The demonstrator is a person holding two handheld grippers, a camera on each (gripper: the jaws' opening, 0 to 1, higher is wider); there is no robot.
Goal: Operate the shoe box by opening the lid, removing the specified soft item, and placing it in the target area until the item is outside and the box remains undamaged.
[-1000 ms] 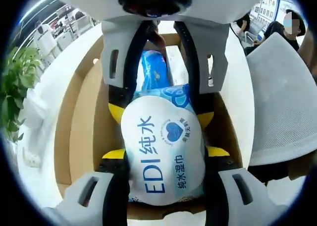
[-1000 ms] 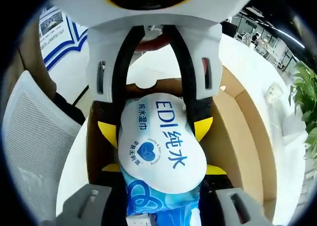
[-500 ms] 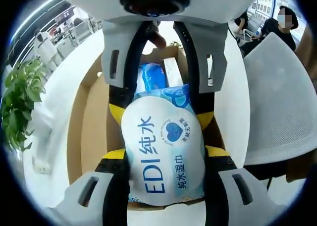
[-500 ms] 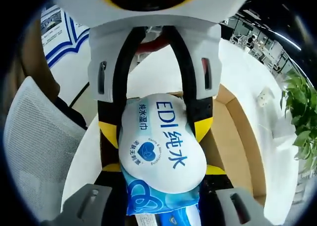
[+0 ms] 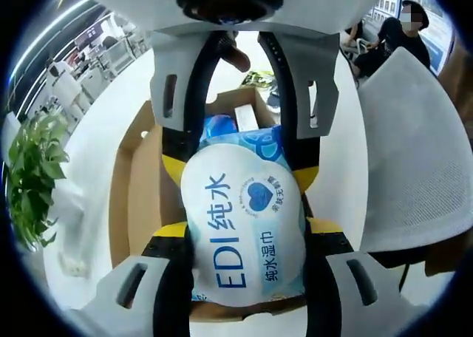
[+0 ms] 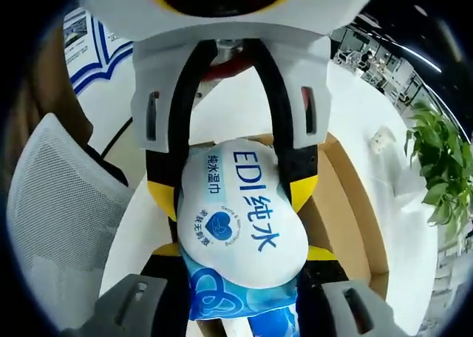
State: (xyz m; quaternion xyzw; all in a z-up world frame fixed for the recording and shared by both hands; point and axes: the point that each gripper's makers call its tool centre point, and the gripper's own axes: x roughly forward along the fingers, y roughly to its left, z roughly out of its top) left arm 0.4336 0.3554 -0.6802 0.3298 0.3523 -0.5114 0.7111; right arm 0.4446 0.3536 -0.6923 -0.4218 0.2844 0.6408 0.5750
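You had both grippers, left (image 5: 244,204) and right (image 6: 240,204), clamped on the wipes pack (image 5: 242,230); it hid the shoe box (image 5: 140,196) floor at 6 o'clock.

Green potted plant (image 5: 33,178) off to one side on the white bench (image 5: 89,130). White mesh chair (image 5: 414,152) beside it. Seated person (image 5: 388,41) behind.

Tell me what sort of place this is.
Probably an open-plan office: a white mesh chair, a potted plant, and rows of desks behind the white table.
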